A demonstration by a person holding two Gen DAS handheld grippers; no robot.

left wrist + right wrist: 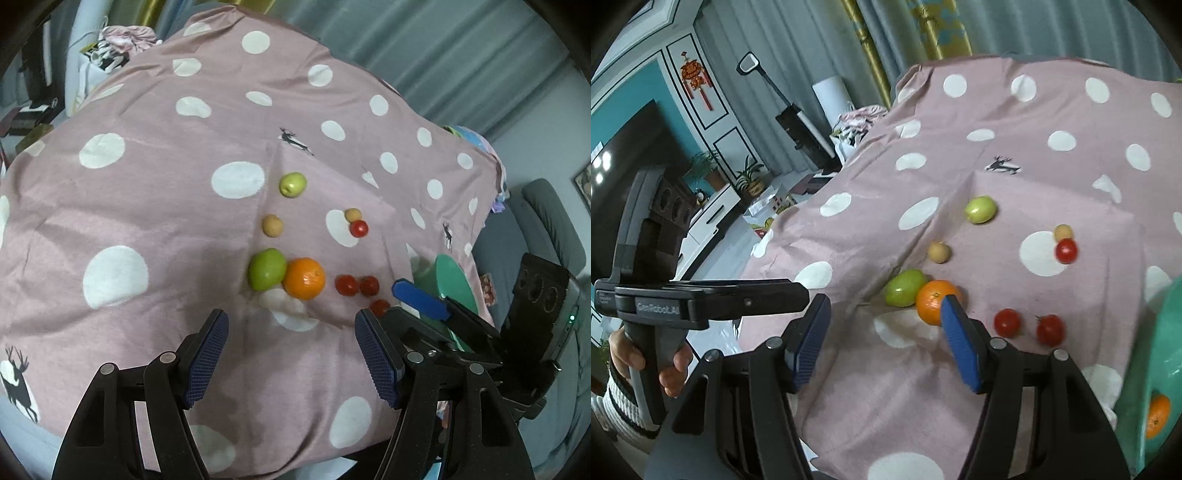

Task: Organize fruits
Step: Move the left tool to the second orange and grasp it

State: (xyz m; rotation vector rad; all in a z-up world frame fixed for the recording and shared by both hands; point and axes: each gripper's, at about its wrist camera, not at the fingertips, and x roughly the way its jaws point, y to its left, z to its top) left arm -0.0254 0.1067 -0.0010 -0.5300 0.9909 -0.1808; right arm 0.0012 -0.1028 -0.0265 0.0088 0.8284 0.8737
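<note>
Loose fruit lies on a pink dotted cloth (155,221). A large green fruit (266,274) touches an orange (304,283). Further back are a small green apple (291,184), two tan balls and a red tomato (359,229). Three more tomatoes (347,285) lie right of the orange. My left gripper (291,354) is open and empty, just short of the orange. My right gripper (884,343) is also open and empty, its right finger overlapping the orange (932,301) in the picture. A teal bowl (1160,350) at the right holds another orange (1158,415).
The cloth drapes over a raised surface and falls away at the near and right edges. A hand (668,373) grips the left gripper's handle at the left of the right wrist view. Beyond are curtains, a TV cabinet with potted plants, and a grey sofa (546,221).
</note>
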